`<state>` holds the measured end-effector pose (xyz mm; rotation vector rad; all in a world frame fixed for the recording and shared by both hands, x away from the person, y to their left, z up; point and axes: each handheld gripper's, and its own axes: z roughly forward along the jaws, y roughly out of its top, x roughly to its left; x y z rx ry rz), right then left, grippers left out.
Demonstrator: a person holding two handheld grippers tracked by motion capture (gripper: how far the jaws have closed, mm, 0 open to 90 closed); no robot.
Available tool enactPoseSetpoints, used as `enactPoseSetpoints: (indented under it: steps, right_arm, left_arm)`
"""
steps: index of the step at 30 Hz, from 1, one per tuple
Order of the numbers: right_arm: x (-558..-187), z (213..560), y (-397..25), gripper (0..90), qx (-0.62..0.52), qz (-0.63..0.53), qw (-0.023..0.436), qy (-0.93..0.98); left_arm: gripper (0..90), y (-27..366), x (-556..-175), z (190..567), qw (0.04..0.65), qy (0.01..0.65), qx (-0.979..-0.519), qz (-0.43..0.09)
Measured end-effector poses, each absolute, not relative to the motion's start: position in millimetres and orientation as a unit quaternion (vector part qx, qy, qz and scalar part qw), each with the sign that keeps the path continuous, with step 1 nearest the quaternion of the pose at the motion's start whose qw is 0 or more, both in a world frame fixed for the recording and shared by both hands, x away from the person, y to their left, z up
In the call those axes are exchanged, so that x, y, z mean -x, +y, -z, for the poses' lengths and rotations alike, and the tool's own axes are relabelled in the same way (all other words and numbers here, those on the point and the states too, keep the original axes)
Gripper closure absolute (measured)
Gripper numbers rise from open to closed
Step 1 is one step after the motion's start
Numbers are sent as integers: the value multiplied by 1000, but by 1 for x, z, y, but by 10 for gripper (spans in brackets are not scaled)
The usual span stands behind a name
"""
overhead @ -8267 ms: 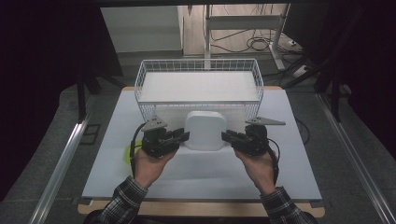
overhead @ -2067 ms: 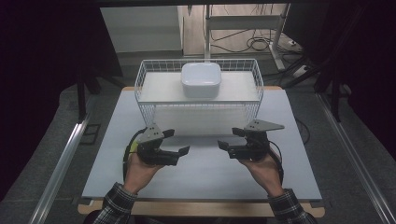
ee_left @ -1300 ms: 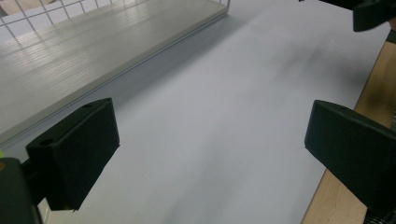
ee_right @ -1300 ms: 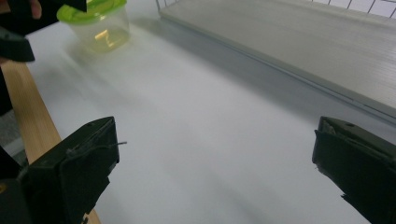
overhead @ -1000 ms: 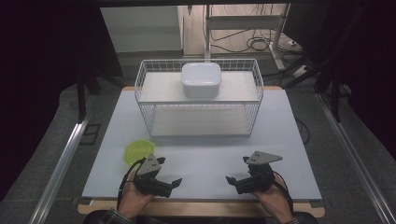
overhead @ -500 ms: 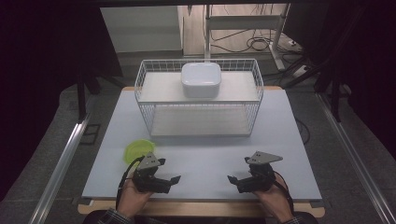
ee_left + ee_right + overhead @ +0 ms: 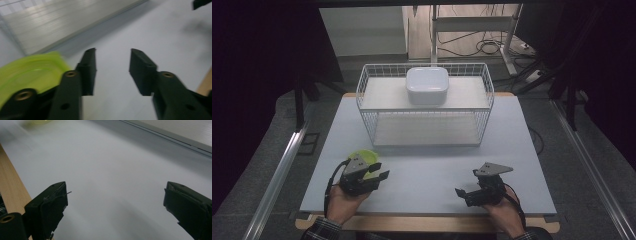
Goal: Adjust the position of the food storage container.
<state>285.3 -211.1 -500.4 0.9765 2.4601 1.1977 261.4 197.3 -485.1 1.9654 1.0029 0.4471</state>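
Two grippers low over the white mat [image 7: 427, 172], both on the near side of the wire basket [image 7: 424, 107]. Left gripper [image 7: 382, 176] sits near-left of the basket, jaws spread with nothing between them; in the left gripper view [image 7: 112, 71] bare mat shows in the gap. Green plate [image 7: 362, 156] lies flat on the mat just in front of the basket's left corner, partly under the left gripper, right beside its jaw [image 7: 30, 72]. Right gripper [image 7: 462, 194] is near-right of the basket, well apart from the plate, jaws wide apart and empty [image 7: 115, 202]. White lidded box [image 7: 427, 85] rests on the basket's upper shelf, centered.
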Motion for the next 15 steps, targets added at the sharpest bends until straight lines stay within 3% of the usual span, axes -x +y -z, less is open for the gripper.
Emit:
enactPoseSetpoints:
  steps: [7, 15]
  right_arm:
    - [-286, 503, -209, 68, -332, -406, 111, 844]
    - [-287, 504, -210, 78, -334, -407, 105, 844]
  left_arm:
    - [880, 232, -267, 481, 435, 451, -757, -186]
    - [896, 281, -268, 487, 423, 505, -719, -222]
